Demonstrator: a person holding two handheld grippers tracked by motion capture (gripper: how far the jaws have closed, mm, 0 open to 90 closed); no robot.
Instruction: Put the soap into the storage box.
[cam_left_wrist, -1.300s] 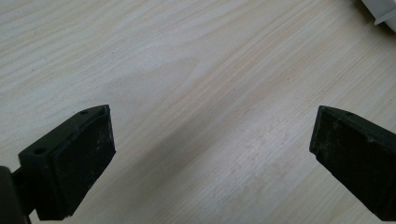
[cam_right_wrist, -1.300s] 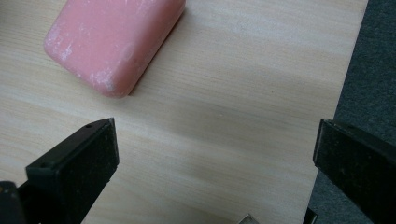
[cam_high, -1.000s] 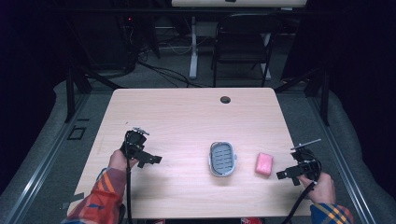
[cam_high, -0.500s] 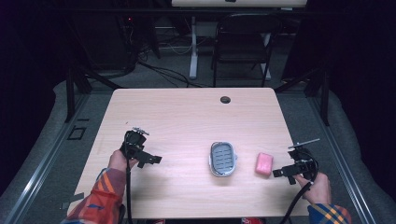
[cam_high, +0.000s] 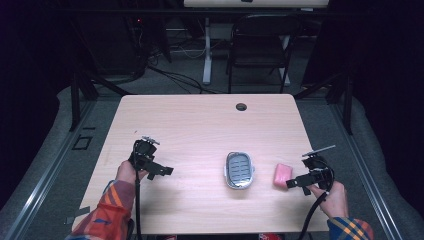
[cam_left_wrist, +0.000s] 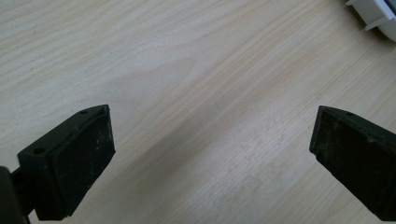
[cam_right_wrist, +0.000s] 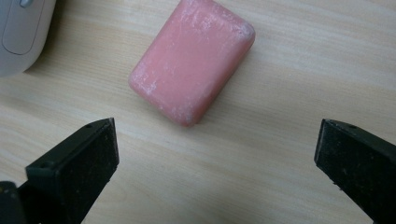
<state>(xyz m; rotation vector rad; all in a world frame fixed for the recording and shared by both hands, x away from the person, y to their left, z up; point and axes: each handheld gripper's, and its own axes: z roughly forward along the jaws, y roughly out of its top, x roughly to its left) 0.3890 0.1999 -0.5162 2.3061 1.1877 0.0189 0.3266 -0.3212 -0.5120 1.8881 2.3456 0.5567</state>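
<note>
1. A pink soap bar is lying flat on the wooden table, just right of a grey-white soap dish that is sitting near the table's middle toward the person's edge. Bar and dish are near each other but apart.
2. The right gripper is hovering just beside the bar, on the side away from the dish, pointing toward it. Its jaws are spread wide with nothing between them; in the right gripper view the bar is lying ahead of the jaw tips, slightly toward the left jaw.
3. In that view the bar's long axis is running diagonally, lower-left to upper-right, so it is skewed to the line between the jaws. Judgement: a forward advance plus some wrist turn is looking necessary to close across the short sides.
4. The left gripper is holding over bare table well left of the dish, jaws likewise wide apart and empty; a corner of the dish is showing at the upper right of its view.
5. Judgement: the right hand is clearly nearer the bar, so it is looking like the one to take it.
</note>
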